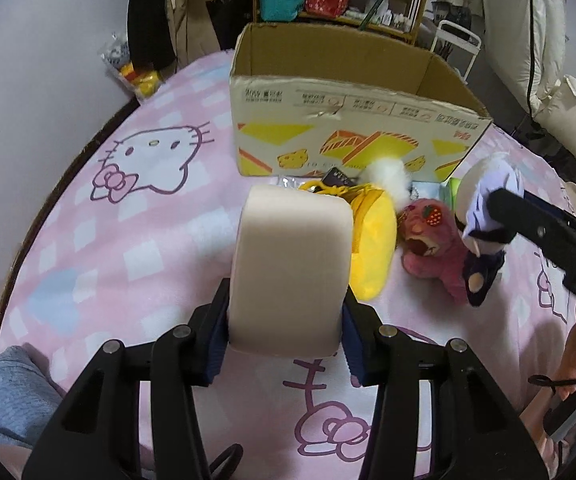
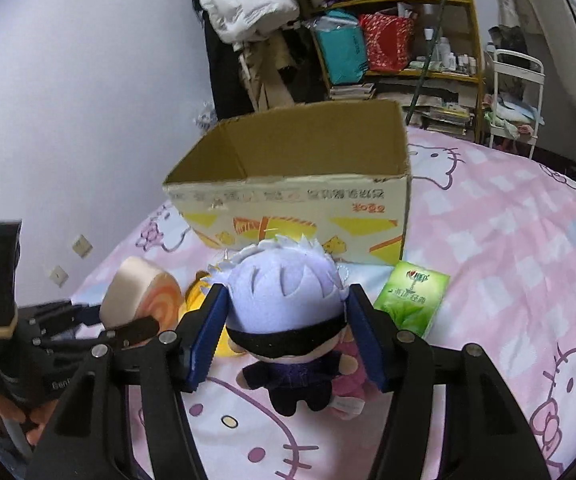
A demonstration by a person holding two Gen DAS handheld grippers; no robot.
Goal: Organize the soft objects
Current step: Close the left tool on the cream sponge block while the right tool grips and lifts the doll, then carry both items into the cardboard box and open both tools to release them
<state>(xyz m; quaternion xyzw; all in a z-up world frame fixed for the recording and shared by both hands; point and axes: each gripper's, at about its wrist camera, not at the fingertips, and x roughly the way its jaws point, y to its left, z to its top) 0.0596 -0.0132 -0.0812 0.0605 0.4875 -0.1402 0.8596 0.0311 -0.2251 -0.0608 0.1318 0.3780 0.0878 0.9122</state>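
A pale peach foam cushion (image 1: 291,268), block-shaped with rounded corners and an orange swirl on one face, stands upright, pinched at its lower sides by the left tool (image 1: 286,336), held above the pink cat-print bed (image 1: 160,240). The right tool (image 2: 286,330) clamps the head of a plush doll (image 2: 288,312) with pale lavender spiky hair, a black blindfold and a dark purple outfit; its body hangs below the blue pads (image 2: 204,336). Between and beyond the two tools, a yellow plush (image 1: 371,244), a pink strawberry bear (image 1: 431,240) and a white fluffy toy (image 1: 387,172) lie clustered on the bed just before an open cardboard box (image 1: 347,136). A green tissue pack (image 2: 411,300) rests beside the box's right corner.
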